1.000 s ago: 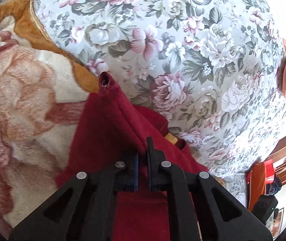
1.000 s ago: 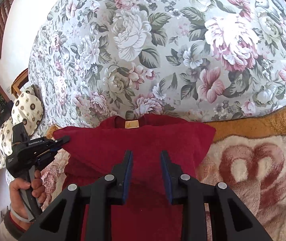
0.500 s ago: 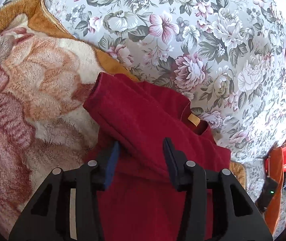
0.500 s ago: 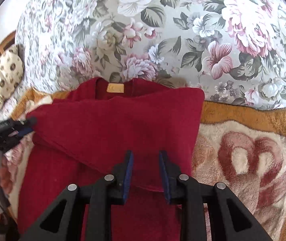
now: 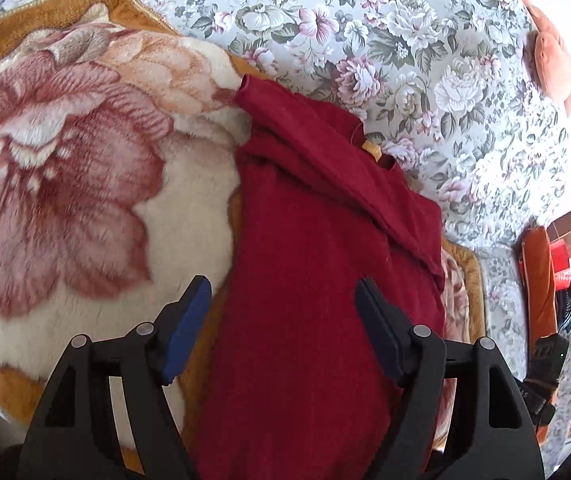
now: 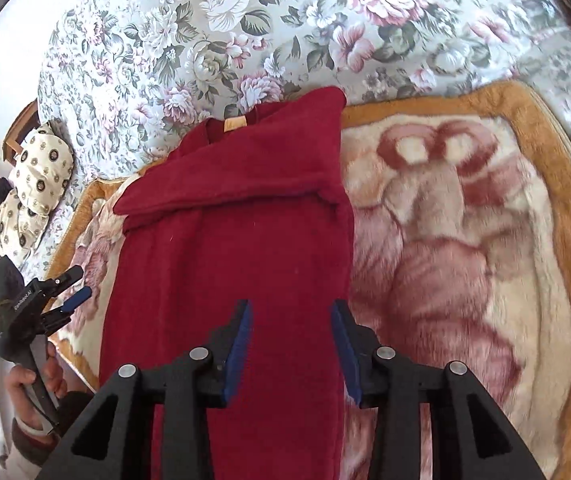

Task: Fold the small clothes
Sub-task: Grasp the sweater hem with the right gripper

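Observation:
A dark red garment (image 5: 317,248) (image 6: 237,248) lies in a long narrow strip on a plush rose-patterned blanket (image 5: 77,184) (image 6: 445,248). Both sleeves are folded across its top, and a yellow neck label (image 6: 234,124) shows at the collar. My left gripper (image 5: 283,300) hovers over the garment's lower part, its jaws opening wide with nothing pinched. In the right wrist view it shows at the left, held by a hand (image 6: 33,380). My right gripper (image 6: 290,312) hangs above the garment's right edge, jaws opening, the pads clear of the cloth.
A grey floral bedspread (image 5: 385,40) (image 6: 205,40) covers the bed beyond the blanket. A patterned cream pillow (image 6: 33,184) lies at the far left of the right wrist view. An orange cushion (image 5: 551,60) sits far right, with orange and red items (image 5: 545,276) beside the bed.
The left gripper let go of the red sleeve, which now lies folded across the garment, and opened wide. Both grippers drew back toward the garment's lower part. The right jaws spread.

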`<state>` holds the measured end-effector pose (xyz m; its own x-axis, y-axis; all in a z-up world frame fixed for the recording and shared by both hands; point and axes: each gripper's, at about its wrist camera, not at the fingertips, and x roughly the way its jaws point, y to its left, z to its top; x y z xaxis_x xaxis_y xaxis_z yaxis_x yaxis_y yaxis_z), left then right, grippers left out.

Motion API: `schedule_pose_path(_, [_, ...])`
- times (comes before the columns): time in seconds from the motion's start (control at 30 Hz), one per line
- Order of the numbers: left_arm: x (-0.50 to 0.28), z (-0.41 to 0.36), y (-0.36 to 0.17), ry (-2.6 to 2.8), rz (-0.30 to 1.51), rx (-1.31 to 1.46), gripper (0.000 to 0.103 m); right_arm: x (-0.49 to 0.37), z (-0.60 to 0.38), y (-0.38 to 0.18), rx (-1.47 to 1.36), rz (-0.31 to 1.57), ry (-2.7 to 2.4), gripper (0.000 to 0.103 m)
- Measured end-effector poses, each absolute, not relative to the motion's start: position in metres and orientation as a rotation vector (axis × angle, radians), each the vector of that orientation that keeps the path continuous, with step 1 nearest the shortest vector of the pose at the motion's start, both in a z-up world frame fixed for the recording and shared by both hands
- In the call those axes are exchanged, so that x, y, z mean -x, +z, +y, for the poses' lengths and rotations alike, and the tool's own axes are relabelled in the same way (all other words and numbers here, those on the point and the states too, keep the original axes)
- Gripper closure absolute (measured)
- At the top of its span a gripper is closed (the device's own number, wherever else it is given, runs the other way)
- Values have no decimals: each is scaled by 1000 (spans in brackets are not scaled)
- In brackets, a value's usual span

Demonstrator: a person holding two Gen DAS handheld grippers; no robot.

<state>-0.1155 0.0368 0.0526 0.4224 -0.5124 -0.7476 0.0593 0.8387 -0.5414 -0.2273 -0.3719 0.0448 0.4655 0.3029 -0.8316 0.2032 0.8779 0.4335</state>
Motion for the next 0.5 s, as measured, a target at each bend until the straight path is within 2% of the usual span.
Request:
schedule_pose_path(0.17, [163,47,39,-368,1146,421,28,276,-359,35,-510,1155,62,59])
schedule_pose_path(0.33, [185,43,20,-368,1196,416,28,288,-348,3,-561,1179,78,58])
schedule_pose_path(0.43, [191,33,20,-362,1166,328,31,291,-337,8,-469,1137,45,95])
schedule_pose_path(0.5, [195,27,21,-354,1163,254,36,298,-335,19,-427,1083,42,95])
